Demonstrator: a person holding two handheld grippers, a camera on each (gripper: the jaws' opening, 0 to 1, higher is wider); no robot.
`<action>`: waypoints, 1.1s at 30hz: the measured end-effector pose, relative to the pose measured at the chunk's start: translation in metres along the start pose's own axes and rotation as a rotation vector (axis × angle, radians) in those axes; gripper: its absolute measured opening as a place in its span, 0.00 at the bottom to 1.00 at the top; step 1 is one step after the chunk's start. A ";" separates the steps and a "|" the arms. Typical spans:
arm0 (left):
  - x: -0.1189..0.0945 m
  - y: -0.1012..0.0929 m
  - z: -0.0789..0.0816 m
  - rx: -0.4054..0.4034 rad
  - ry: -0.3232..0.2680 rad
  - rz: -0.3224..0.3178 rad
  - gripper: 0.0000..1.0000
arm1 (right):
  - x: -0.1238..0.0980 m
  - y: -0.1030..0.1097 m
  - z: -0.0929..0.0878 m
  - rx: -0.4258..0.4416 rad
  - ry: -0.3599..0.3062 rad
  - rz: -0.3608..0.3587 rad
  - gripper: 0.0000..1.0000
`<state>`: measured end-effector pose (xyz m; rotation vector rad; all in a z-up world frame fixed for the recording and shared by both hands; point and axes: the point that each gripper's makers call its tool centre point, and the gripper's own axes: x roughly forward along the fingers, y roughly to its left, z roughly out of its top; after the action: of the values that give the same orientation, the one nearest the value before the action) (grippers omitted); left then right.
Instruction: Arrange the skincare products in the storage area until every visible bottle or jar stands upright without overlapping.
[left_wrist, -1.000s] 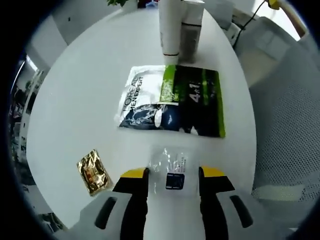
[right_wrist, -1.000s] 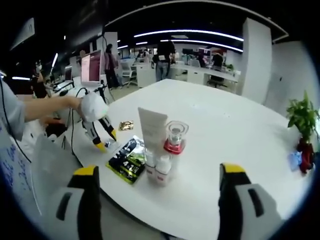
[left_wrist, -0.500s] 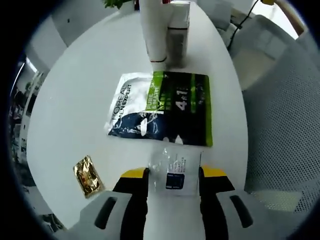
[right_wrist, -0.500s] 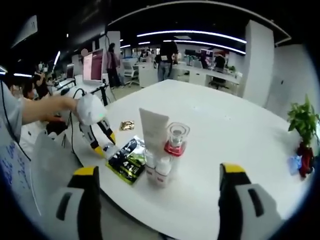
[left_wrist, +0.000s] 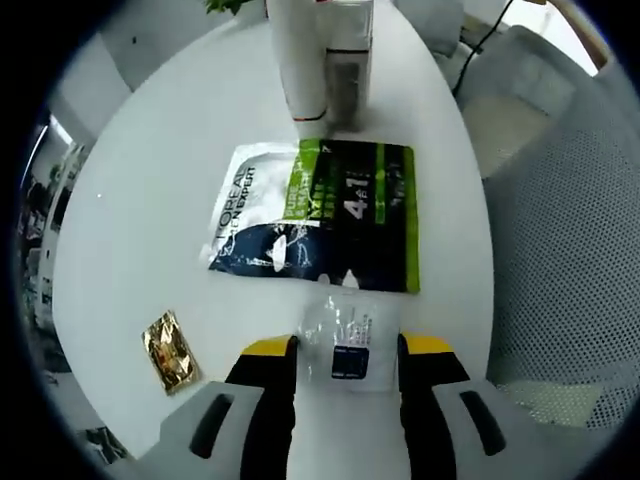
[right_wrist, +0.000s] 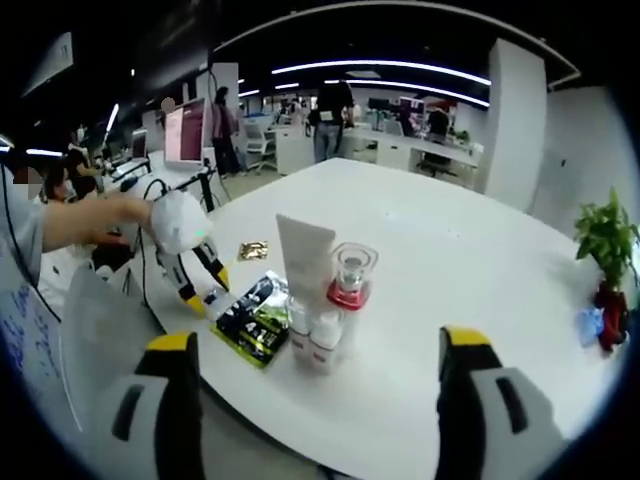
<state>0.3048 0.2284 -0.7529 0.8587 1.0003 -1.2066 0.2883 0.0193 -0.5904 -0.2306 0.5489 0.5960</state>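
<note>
In the left gripper view, the left gripper (left_wrist: 348, 348) has its yellow-tipped jaws on either side of a small clear plastic sachet with a dark blue label (left_wrist: 347, 343), which lies at the near edge of the round white surface (left_wrist: 150, 190); the jaws sit close beside the sachet, but whether they press it I cannot tell. Just beyond it lies a flat sachet pack printed green, white and dark blue (left_wrist: 318, 215). A small gold foil packet (left_wrist: 168, 350) lies apart to the left. Past the pack stand a white tube (left_wrist: 297, 60) and a clear bottle (left_wrist: 347, 70), upright and touching.

In the right gripper view, the right gripper (right_wrist: 315, 355) hangs wide open and empty above the near edge of the surface. The white tube (right_wrist: 304, 255), a clear bottle with a red collar (right_wrist: 349, 285) and two small white bottles (right_wrist: 312, 335) stand upright in a tight cluster, with the flat pack (right_wrist: 252, 315) just beside them
</note>
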 end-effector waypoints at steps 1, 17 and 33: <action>0.000 0.000 0.000 0.001 -0.001 -0.001 0.38 | 0.000 0.000 0.000 0.000 0.002 -0.001 1.00; -0.015 0.019 0.003 -0.050 -0.048 0.054 0.44 | 0.001 -0.001 -0.005 0.008 0.012 0.000 1.00; -0.039 0.096 -0.009 -0.296 -0.173 0.221 0.49 | 0.004 -0.006 -0.007 0.024 0.024 -0.009 1.00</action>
<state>0.3957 0.2658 -0.7180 0.6026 0.8907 -0.9011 0.2917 0.0137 -0.5981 -0.2176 0.5775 0.5777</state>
